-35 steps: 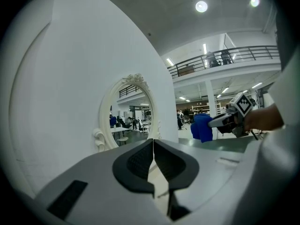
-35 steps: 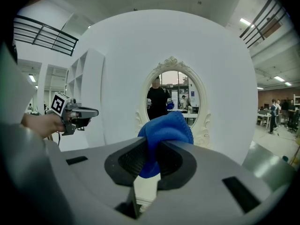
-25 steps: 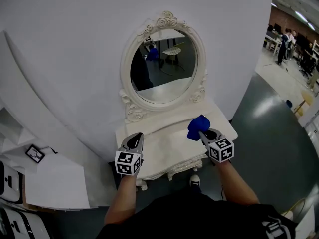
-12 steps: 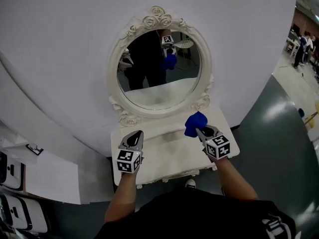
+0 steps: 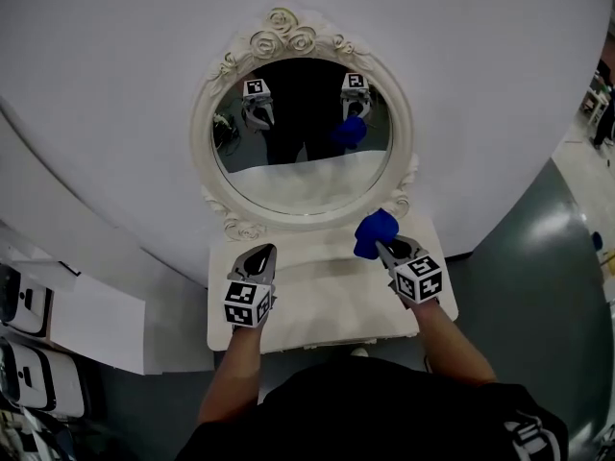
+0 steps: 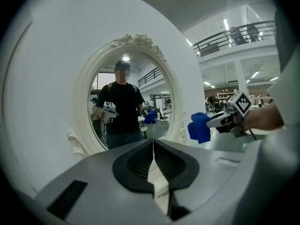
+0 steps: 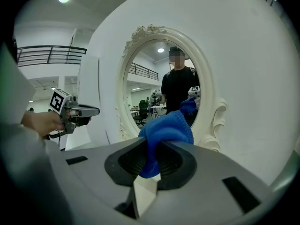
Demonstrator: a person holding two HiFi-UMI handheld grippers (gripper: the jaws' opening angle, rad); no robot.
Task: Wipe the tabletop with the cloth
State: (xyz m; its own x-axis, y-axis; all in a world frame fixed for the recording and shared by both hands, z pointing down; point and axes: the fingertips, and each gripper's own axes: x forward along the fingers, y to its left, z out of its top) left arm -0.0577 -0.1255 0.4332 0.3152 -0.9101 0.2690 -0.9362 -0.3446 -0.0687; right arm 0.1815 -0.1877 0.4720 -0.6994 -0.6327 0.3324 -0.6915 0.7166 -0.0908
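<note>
You are pinching the blue cloth (image 5: 375, 232) in your right gripper (image 5: 382, 247). Its jaws are closing on a bunched fold, and the rest of the cloth is bulging up and forward past the tips. The cloth is hanging over the back right corner of the white tabletop (image 5: 317, 305), just in front of the lower right curl of the mirror frame (image 5: 396, 198). From the left gripper view it is looking lifted off the surface rather than pressed onto it, though the head view is not settling that.

Your left gripper (image 5: 261, 254) is hovering over the front left part of the tabletop, well apart from the cloth. Its jaws are meeting with nothing between them. Both grippers are pointing toward the back edge, and your forearms are reaching in over the front edge.

The oval mirror (image 5: 303, 133) is standing upright along the back edge, with carved roses topping its pale frame. It is reflecting both grippers, the cloth and your dark-shirted torso. A plain white wall (image 5: 115, 84) is curving behind the mirror and spreading past both side edges of the tabletop. Dark grey floor (image 5: 538, 257) is showing beyond the right edge. White boxes (image 5: 29, 305) are sitting low down beyond the left edge, too small to identify.
</note>
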